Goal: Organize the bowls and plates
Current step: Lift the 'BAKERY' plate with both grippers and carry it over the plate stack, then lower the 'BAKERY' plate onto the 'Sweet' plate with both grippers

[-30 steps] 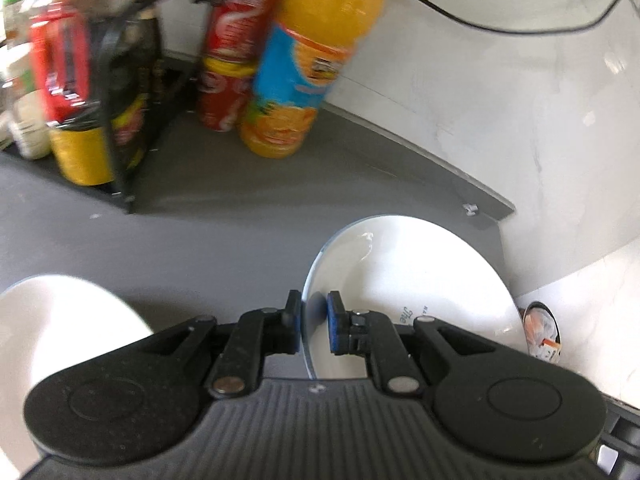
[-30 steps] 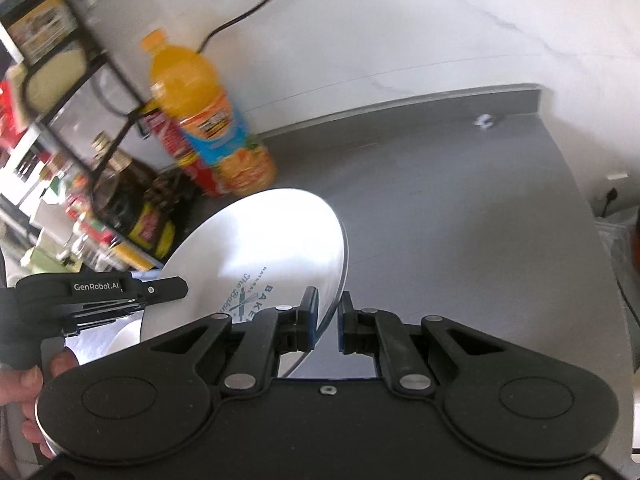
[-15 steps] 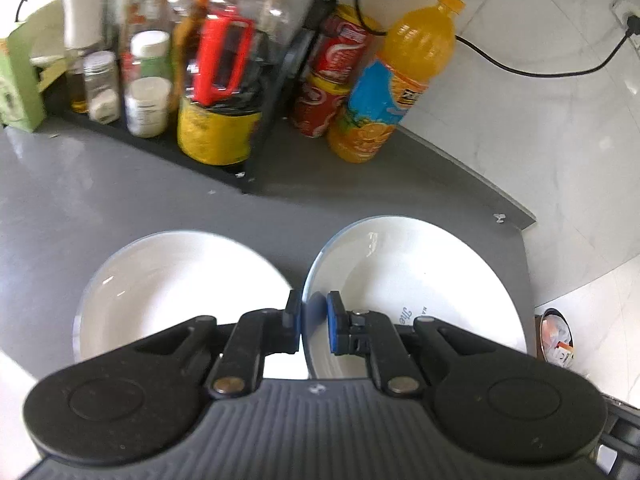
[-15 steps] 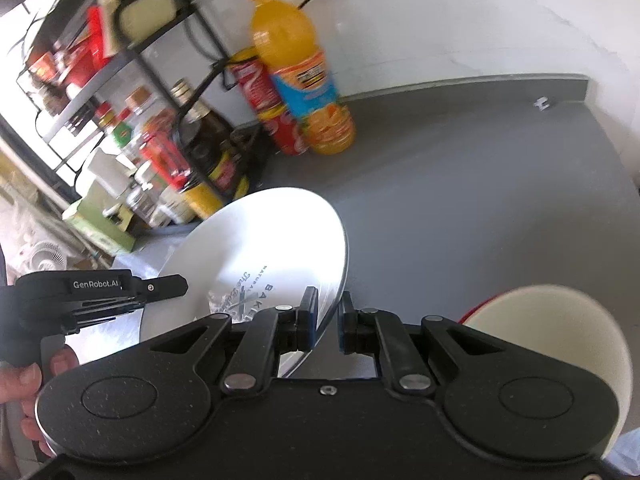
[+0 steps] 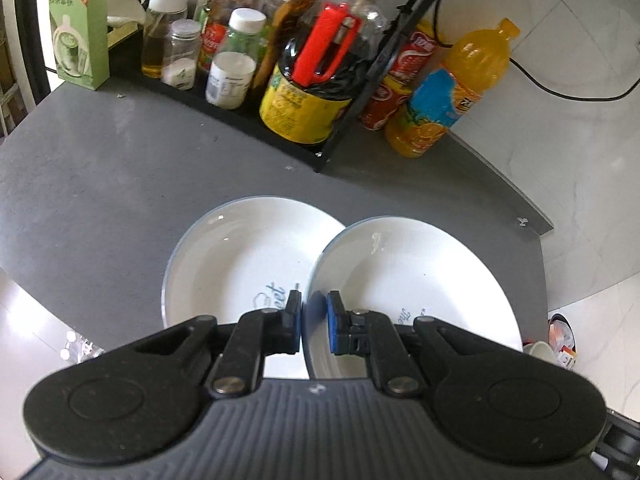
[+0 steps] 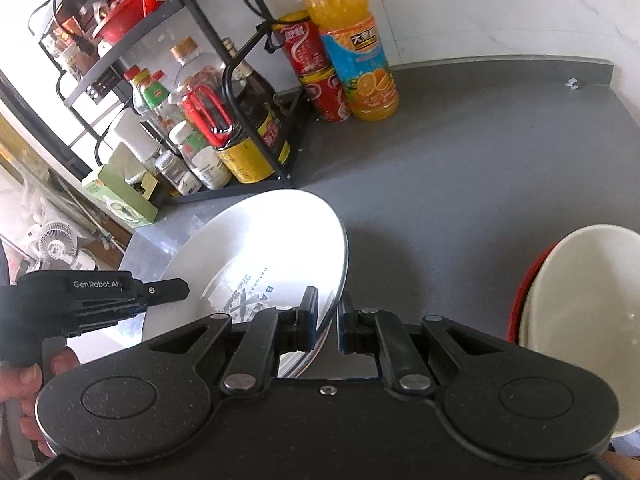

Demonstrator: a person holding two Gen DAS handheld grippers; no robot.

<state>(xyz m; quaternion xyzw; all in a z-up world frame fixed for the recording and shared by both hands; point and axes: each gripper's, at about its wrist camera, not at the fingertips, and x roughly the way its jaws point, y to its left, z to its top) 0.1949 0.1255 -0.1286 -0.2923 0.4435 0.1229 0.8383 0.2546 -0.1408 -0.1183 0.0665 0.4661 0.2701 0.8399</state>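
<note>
In the left wrist view my left gripper (image 5: 314, 320) is shut on the left rim of a white plate (image 5: 412, 280) held above the grey counter (image 5: 100, 184). That plate overlaps the right edge of a second white plate (image 5: 240, 264) lying on the counter. In the right wrist view my right gripper (image 6: 328, 320) is shut on the right rim of the held plate (image 6: 272, 248), which is tilted. The left gripper (image 6: 182, 292), in a person's hand, reaches the plate's left rim. At the right a white bowl (image 6: 580, 320) sits inside a red bowl (image 6: 520, 292).
A black wire rack (image 5: 348, 112) crowded with bottles and jars stands at the back of the counter. Beside it are red cans (image 5: 400, 92) and an orange juice bottle (image 5: 452, 92). A green box (image 5: 78, 32) stands far left. The counter ends at the right and near-left edges.
Both grippers have carried the plate leftward along the counter. The lying plate has come fully into view under its left edge, and the bowls have appeared at the right.
</note>
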